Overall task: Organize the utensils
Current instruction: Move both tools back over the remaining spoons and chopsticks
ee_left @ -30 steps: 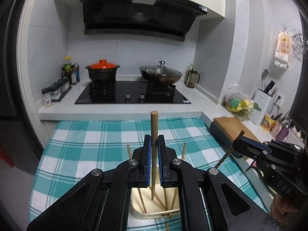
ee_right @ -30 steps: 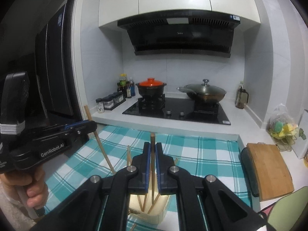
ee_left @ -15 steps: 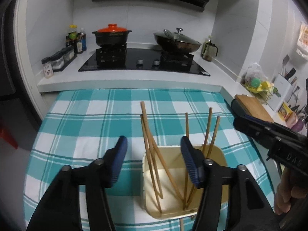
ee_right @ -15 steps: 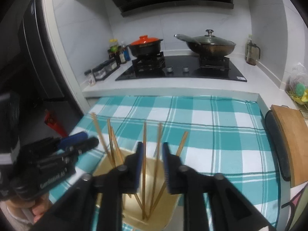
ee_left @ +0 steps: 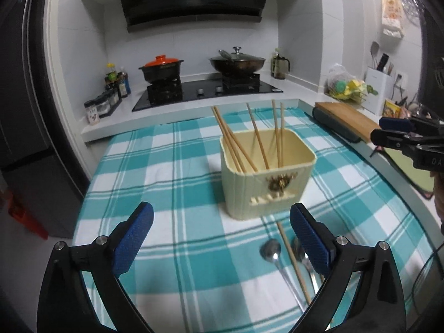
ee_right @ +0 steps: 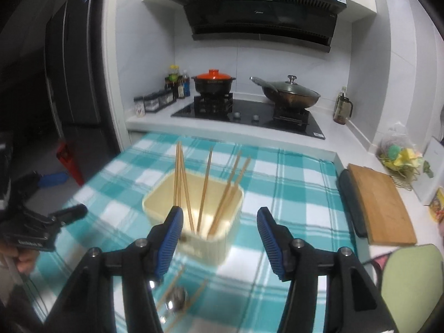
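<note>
Both hand-held grippers, left (ee_left: 220, 237) and right (ee_right: 219, 237), gape empty near a cream plastic tub (ee_left: 267, 176) of leaning wooden chopsticks (ee_left: 251, 141), which a careless nudge could topple.

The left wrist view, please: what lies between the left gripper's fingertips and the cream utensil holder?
In the left wrist view, only bare checked tablecloth separates the open left gripper from the utensil holder; a loose chopstick and spoon lie toward the right finger.

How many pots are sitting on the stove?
2: a black pot with an orange lid on the left burner, and a lidded wok on the right burner. No others seem hidden behind them.
</note>
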`<state>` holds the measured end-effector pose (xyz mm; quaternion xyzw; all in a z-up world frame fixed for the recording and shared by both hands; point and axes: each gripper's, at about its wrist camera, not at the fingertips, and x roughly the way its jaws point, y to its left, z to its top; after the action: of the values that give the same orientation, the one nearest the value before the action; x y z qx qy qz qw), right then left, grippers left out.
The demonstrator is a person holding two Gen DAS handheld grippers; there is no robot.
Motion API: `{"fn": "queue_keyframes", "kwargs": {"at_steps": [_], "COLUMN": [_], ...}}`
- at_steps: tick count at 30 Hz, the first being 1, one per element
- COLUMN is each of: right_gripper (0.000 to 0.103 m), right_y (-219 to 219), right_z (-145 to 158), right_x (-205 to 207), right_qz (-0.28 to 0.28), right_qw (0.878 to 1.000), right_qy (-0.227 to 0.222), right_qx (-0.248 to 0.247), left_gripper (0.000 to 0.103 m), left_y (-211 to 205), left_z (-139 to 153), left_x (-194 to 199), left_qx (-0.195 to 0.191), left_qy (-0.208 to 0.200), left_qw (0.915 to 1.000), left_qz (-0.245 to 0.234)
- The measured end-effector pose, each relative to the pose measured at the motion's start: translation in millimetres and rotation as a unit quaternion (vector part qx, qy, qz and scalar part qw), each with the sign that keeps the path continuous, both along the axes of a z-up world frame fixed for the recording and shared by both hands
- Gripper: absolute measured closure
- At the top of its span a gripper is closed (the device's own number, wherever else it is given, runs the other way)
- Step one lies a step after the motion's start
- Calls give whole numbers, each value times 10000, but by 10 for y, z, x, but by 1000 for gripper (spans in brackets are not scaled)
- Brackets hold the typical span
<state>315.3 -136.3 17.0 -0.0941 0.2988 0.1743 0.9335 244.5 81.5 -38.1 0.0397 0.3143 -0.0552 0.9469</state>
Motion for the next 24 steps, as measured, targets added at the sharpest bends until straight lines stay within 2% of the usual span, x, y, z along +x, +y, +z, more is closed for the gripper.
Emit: {"fn": "queue_keyframes", "kwargs": {"at_steps": [1,6,8,11,13,18,21,24], "right_gripper": [39,32,22,20,20,20,20,20], "right_y": [-6,-27,-31,-70,-121,-269,-348,-437], "right_z": [-91,-590,-829,-1146,-1351,-1767,-1895,-1972], "right_x": [-149,-742,-964,-1236,-1377,-1502,-1472,-1409], "right_qz": [10,-5,-87,-267,-477,-1033,-1180,-1307], "right_qw": [9999,9992,9986,9975,9965,9919,9899,9883], "right_qy": [11,253,456,641,687,671,647,692], "right_qx": [-112,-299,-272,-112,-45,-307,-438,-366], "left_gripper": [4,4,4,1,0,1,1,1], "left_y": [-39,-239,-354,-412,-430,-458,-400,-301], "left_z": [-75,-499,-681,-877,-978,-1160,-1255,-1409], "left_x": [-145,-714,-880,-1062,-1125,-1068,-971,-849], "left_qx": [50,234,369,47,-141,-85,-1,-47], "left_qy": [54,467,723,833,859,796,733,861], "left_qw": [9999,9982,9958,9957,9958,9968,9971,9954], "left_qz": [-81,-301,-427,-398,-265,-27,196,412]}}
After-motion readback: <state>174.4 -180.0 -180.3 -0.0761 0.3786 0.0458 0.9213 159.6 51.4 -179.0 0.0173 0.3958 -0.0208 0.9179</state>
